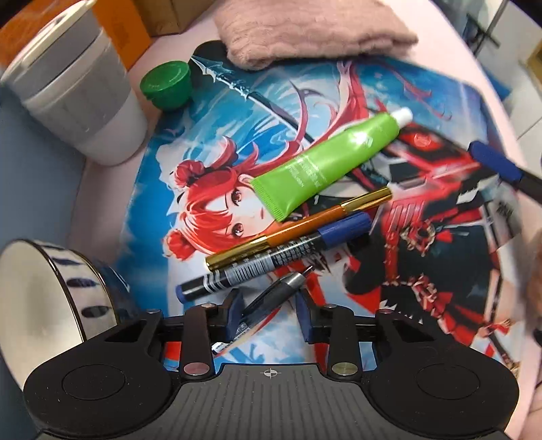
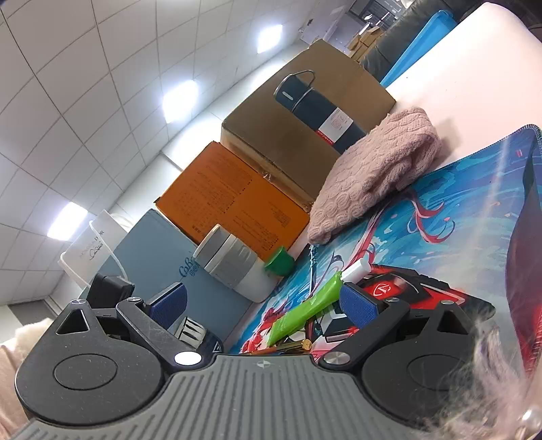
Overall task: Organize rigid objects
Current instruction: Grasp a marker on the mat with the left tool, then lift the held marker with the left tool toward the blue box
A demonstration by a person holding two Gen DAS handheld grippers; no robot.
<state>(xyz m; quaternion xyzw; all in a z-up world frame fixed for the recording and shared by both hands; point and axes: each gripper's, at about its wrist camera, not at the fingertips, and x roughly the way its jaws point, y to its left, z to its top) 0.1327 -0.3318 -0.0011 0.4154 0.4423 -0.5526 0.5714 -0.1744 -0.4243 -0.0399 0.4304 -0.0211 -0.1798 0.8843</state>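
Observation:
On the printed anime mat lie a green tube, an orange and gold pen and a blue-capped marker. My left gripper stands low over the mat with a dark grey pen between its blue pads; the jaws are slightly apart on either side of it. My right gripper is open and empty, tilted, above the mat with the green tube beyond it. One of its blue fingers shows in the left wrist view at the right.
A grey cup and a green cap stand at the mat's far left. A blue-striped white mug lies on its side near my left gripper. A pink knitted cloth and cardboard boxes lie behind.

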